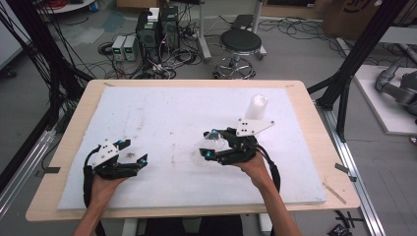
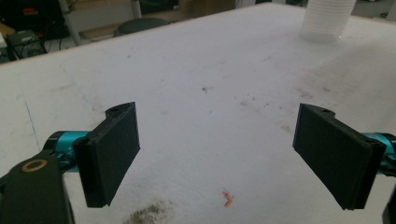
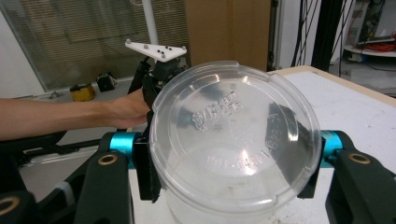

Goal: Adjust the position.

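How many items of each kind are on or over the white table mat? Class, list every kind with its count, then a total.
Clear plastic container, held sideways in the right tongs: 1
Stack of white cups: 1
Tongs: 2, the left tongs open and holding nothing
Total: 4

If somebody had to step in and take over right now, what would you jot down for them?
Right gripper: shut on a clear plastic container, held at its sides, lid facing the camera.
Left gripper: open, holding nothing, low over the white foam mat.
Stack of white cups stands at the mat's far right.
Done: container picked up.
Left: probably placing it somewhere; where, I cannot tell.
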Available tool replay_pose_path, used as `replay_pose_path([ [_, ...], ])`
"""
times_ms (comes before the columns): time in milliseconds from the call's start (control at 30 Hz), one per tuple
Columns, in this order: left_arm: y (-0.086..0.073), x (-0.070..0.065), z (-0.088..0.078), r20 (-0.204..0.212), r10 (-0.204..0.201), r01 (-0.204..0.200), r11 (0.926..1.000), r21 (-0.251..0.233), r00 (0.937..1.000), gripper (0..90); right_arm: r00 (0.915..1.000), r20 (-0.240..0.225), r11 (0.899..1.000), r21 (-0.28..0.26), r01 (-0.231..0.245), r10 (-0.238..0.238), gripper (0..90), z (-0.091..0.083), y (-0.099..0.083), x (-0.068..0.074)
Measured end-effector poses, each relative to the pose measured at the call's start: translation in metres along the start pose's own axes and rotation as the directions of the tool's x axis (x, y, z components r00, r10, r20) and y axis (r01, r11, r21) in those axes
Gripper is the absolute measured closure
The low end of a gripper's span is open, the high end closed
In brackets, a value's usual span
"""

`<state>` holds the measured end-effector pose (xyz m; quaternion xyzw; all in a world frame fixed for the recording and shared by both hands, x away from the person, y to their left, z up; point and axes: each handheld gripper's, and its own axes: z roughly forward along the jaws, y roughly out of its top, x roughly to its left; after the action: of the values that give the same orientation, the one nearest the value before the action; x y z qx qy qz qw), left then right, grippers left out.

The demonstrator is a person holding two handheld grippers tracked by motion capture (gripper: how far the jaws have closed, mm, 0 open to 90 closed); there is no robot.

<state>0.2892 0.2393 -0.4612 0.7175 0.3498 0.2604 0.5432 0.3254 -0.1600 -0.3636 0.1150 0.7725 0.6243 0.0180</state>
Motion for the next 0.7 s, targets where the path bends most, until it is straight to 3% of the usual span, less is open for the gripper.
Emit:
replay_pose_path([
  [133,0.010,0.004,-0.007,0.036,0.012,-0.011,0.9993,-0.037,0.9993,14.5,1.0000,-0.002,1.000,0.001,0.000,0.000,41.3,-0.002,0.000,-0.002],
  [200,0.016,0.005,-0.011,0.073,0.017,-0.013,0.9987,-0.050,0.9972,14.4,1.0000,-0.004,1.000,0.001,0.003,-0.003,41.4,-0.002,0.001,-0.003],
  [267,0.024,0.007,-0.014,0.131,0.031,-0.023,0.9980,-0.060,0.9909,14.2,1.0000,-0.009,1.000,-0.001,-0.001,0.001,41.4,-0.003,0.002,-0.004],
  [333,0.032,0.009,-0.015,0.224,0.054,-0.042,0.9975,-0.056,0.9731,14.2,0.9998,-0.019,1.000,-0.006,0.005,-0.005,41.5,-0.003,0.003,-0.005],
  [433,0.045,0.009,-0.014,0.309,0.100,-0.088,0.9947,-0.053,0.9459,14.2,0.9996,-0.029,1.000,-0.017,0.003,-0.003,41.7,-0.003,0.004,-0.006],
  [533,0.060,0.007,-0.010,0.375,0.127,-0.114,0.9918,-0.057,0.9181,14.2,0.9992,-0.039,1.000,-0.024,0.002,-0.003,41.7,-0.003,0.005,-0.006],
  [700,0.076,-0.004,0.001,0.452,0.154,-0.132,0.9880,-0.080,0.8788,14.2,0.9987,-0.051,1.000,-0.028,0.008,-0.009,41.7,-0.001,0.008,-0.006],
])
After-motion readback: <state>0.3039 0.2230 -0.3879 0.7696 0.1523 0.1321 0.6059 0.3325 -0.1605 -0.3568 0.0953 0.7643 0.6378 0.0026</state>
